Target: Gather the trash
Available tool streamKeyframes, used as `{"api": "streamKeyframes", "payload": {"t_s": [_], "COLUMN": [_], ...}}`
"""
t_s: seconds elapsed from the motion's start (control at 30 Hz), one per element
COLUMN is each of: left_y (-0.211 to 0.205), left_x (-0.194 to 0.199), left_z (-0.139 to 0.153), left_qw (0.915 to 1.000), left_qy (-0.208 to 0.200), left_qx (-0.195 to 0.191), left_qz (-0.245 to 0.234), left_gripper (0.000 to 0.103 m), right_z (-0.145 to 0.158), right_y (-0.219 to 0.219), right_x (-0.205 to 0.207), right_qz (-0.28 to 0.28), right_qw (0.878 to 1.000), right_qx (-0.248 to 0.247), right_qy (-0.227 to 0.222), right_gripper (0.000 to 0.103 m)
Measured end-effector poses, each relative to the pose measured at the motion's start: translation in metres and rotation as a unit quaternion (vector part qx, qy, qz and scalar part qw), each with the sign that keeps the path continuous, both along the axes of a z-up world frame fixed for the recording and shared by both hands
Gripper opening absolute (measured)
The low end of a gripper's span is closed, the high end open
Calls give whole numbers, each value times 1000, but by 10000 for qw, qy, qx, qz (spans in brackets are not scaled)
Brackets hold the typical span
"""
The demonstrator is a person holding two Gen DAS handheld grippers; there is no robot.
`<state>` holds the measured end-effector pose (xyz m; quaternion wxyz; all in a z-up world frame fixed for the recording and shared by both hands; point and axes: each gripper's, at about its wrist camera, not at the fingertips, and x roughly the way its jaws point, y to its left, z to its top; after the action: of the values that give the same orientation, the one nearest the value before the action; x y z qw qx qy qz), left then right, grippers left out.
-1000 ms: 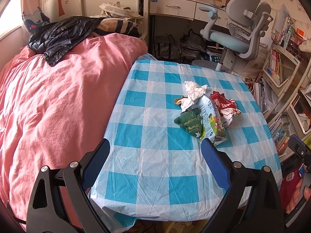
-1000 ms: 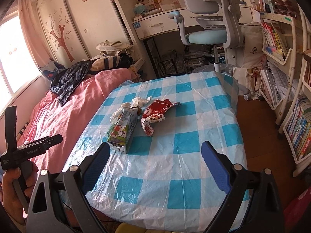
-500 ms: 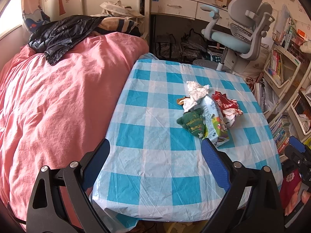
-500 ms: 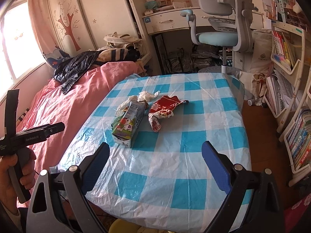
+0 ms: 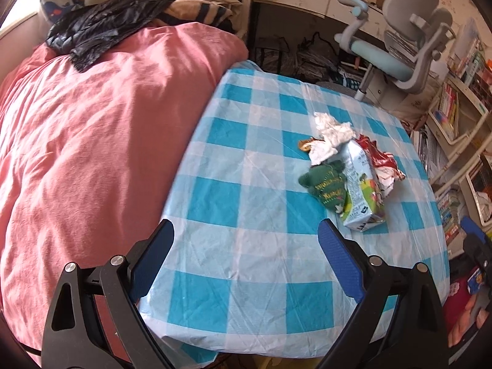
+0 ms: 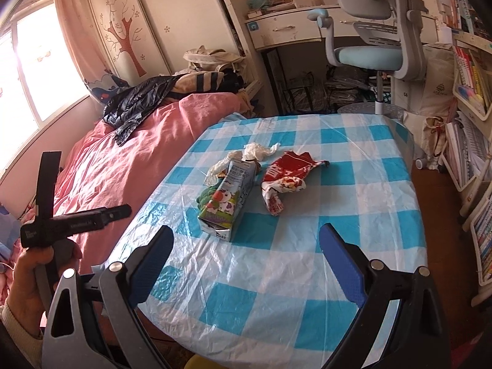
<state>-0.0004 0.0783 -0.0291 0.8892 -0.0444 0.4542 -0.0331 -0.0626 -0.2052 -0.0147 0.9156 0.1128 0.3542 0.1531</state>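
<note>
A small pile of trash lies on the blue-checked table (image 5: 246, 215): a juice carton (image 5: 361, 190) on its side, a green wrapper (image 5: 327, 184), crumpled white tissue (image 5: 330, 136) and a red snack bag (image 5: 382, 166). The right wrist view shows the carton (image 6: 227, 200), tissue (image 6: 255, 152), red bag (image 6: 284, 178) and green wrapper (image 6: 206, 196). A black bag (image 5: 95, 30) lies on the pink bed. My left gripper (image 5: 246, 258) is open and empty over the table's near left. My right gripper (image 6: 246, 261) is open and empty, short of the pile.
The pink bed (image 5: 77, 138) adjoins the table's left side. A grey office chair (image 6: 378, 30) and a desk (image 6: 286, 27) stand beyond the table. Bookshelves (image 6: 470, 107) line the right. The left handle (image 6: 61, 221) shows in the right wrist view.
Both grippers have moved a little closer to the table and the trash pile. Both stay open and empty. The trash has not moved.
</note>
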Motion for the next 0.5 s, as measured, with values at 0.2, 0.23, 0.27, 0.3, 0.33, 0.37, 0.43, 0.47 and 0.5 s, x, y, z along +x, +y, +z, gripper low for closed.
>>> {"api": "streamKeyframes", "payload": {"t_s": [0.2,0.23,0.27,0.3,0.33,0.37,0.43,0.47,0.5], "left_y": [-12,-13,-17,-21,-25,-30,-40,-46,-53], "left_x": [19,25,31,37,44,51,63,69,75], "left_z": [-12,-15,-17,-19,-22,-26,-33,-37,-42], "left_qw": [9999,9997,9996,9996,9995,9993,9987,9985,9983], "left_qy": [136,187,205,210,219,248,304,325,352], "left_qx": [-85,-136,-155,-157,-159,-191,-245,-224,-171], "left_qz": [-60,-60,-84,-127,-174,-222,-319,-370,-434], "left_gripper": [91,91,91,91,91,91,91,91,91], "right_z": [-12,-14,-15,-17,-18,-21,-28,-34,-40], "right_y": [21,25,27,27,26,24,21,20,20], "right_x": [28,33,39,44,51,59,77,86,93], "right_qz": [455,530,568,587,594,589,575,561,534], "right_qw": [9984,9979,9976,9972,9964,9952,9902,9867,9831], "right_qx": [2,17,75,189,380,594,1065,1292,1489], "right_qy": [324,362,392,421,464,518,690,808,918], "right_gripper": [92,92,92,92,92,92,92,92,91]}}
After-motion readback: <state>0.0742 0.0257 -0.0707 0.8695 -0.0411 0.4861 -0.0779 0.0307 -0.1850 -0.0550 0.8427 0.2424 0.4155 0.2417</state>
